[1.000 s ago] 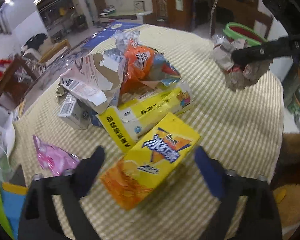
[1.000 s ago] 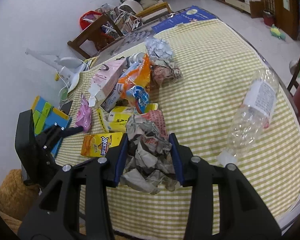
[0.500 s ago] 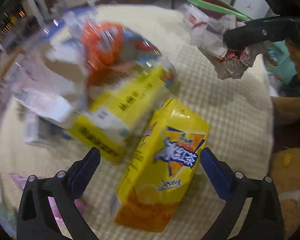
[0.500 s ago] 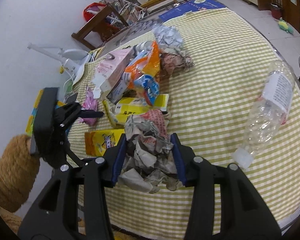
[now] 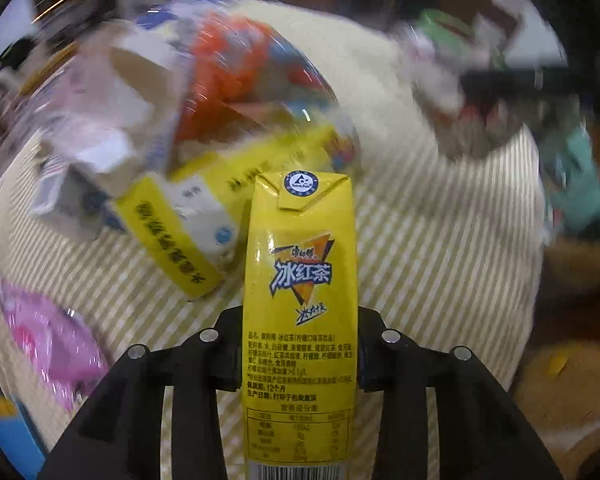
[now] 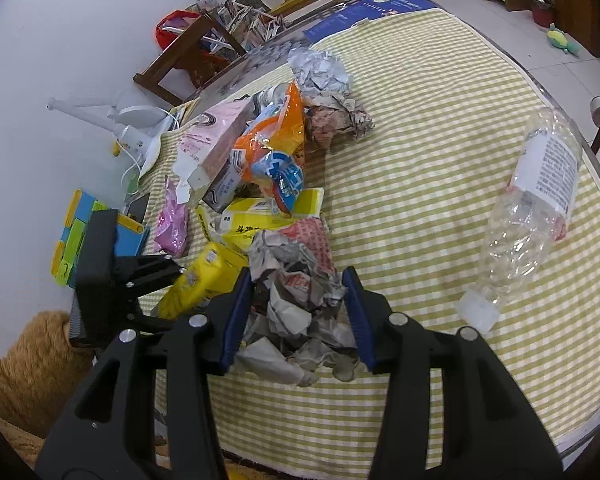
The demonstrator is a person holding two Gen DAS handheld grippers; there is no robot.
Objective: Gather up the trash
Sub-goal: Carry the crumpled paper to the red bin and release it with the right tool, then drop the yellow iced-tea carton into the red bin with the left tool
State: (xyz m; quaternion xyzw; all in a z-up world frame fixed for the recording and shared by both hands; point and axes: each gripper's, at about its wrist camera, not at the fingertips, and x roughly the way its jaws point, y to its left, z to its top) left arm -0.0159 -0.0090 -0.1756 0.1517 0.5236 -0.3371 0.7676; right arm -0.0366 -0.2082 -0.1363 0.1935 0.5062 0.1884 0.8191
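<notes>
My left gripper [image 5: 300, 354] has just been closing, and its jaws now press on both sides of the yellow tea carton [image 5: 300, 280], which stands between them. The carton's long axis runs straight out along the fingers, its folded top end farthest from my hand; in the right wrist view the same carton [image 6: 198, 284] appears tilted, with its far end raised clear of the checked tablecloth [image 6: 440, 184]. My right gripper [image 6: 298, 316] is clamped on a crumpled newspaper ball [image 6: 296, 300], the blue pads bearing on either flank, and the wad bulges out past the fingertips. Both pieces are therefore in hand and neither is deposited. The remaining litter lies ahead of both grippers and nearer the left one: a second yellow carton [image 6: 268, 216] lying flat just beyond the held one, an orange snack bag [image 6: 274, 148], a pink box [image 6: 216, 136], a pink wrapper [image 6: 172, 224] and more crumpled paper [image 6: 324, 92], all heaped together. A clear plastic bottle [image 6: 532, 216] lies on its side well apart from the heap, on the right gripper's side, its cap end pointing toward me. No bin or bag shows clearly in either current view; the left view is too blurred at its edges to identify one. In my judgement, the next move depends on locating a receptacle.
</notes>
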